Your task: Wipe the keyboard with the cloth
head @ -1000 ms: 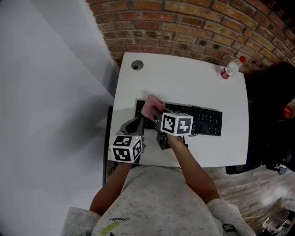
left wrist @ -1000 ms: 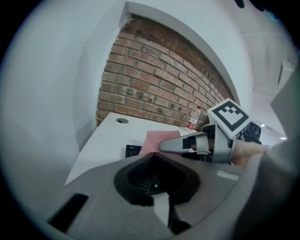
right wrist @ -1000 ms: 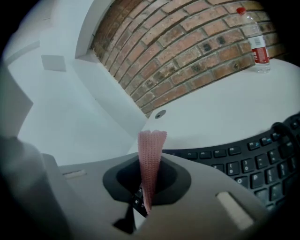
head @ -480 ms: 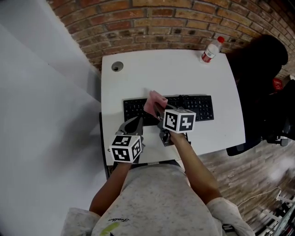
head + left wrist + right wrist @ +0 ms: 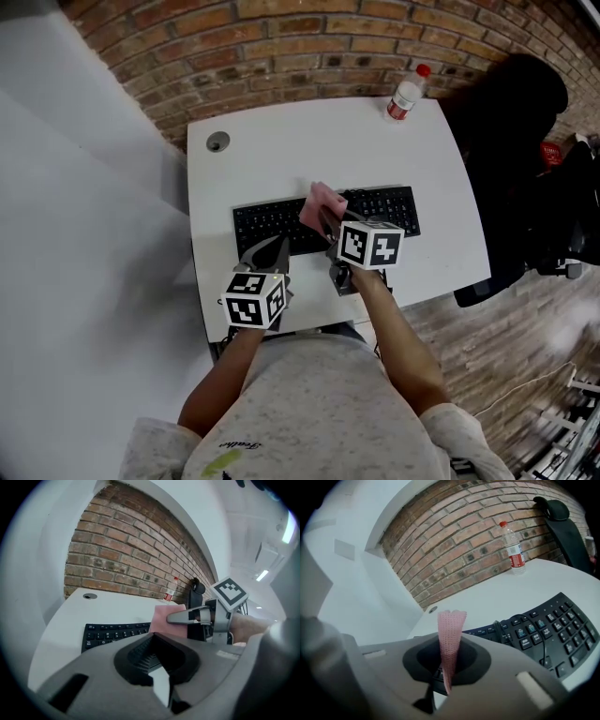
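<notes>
Pink cloth (image 5: 322, 206) is standing up folded between the jaws of my right gripper (image 5: 325, 219), which are pinching it tight; in the right gripper view it is rising as a thin upright strip straight from the closed tips. I am holding it over the middle of the black keyboard (image 5: 272, 220), where it is covering a few keys near the back row, though I cannot tell whether it is touching them. The keyboard is lying across the white table (image 5: 281, 159), tilted a little, its near edge partly hidden under my right gripper's marker cube. A thin black cable (image 5: 501, 630) is curving over the keys just right of the cloth.

My left gripper (image 5: 278, 244) is hanging over the table's near edge, just in front of the keyboard's left half, its jaws pressed together and carrying nothing. From its own view the right gripper's jaw is crossing in front of the cloth.

Behind the keyboard, a clear bottle (image 5: 405, 92) with a red cap is sitting near the far right corner, and a round grey grommet (image 5: 217, 142) is lying near the far left corner. A brick wall (image 5: 309, 47) is running behind the table, and a black chair (image 5: 525, 141) is standing at its right side.
</notes>
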Tool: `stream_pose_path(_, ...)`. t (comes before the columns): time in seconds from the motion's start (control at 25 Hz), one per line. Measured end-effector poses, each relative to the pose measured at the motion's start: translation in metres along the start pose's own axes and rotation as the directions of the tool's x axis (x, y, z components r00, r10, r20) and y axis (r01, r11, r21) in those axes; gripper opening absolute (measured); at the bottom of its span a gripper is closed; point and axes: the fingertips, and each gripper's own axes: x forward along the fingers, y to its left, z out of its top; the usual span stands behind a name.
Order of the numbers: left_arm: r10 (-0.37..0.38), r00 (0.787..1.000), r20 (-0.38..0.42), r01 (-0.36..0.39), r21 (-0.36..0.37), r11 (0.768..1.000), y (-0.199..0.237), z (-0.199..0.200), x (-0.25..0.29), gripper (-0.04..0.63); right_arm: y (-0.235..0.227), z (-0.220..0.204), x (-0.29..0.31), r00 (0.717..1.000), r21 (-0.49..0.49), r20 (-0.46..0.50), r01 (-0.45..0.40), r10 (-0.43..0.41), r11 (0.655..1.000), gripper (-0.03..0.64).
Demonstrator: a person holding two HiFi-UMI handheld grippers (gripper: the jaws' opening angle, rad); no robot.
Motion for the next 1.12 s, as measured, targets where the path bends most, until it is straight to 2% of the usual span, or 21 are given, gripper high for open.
stream_pose_path(0.32, -0.024, 1.000, -0.011, 0.024, 0.033, 0.999, -0.024, 0.010, 0.027, -0.003, -0.036, 0.018, -0.023, 0.999, 0.034, 0.037, 0.020, -0.022, 0.999, 0.026)
stream_pose_path(1.12, -0.022, 1.000, -0.019, 0.024, 0.074, 0.997, -0.083, 0.019, 0.080, -0.003, -0.125, 0.046, -0.078, 0.996, 0.114, 0.086, 0.026, -0.036, 0.993, 0.026)
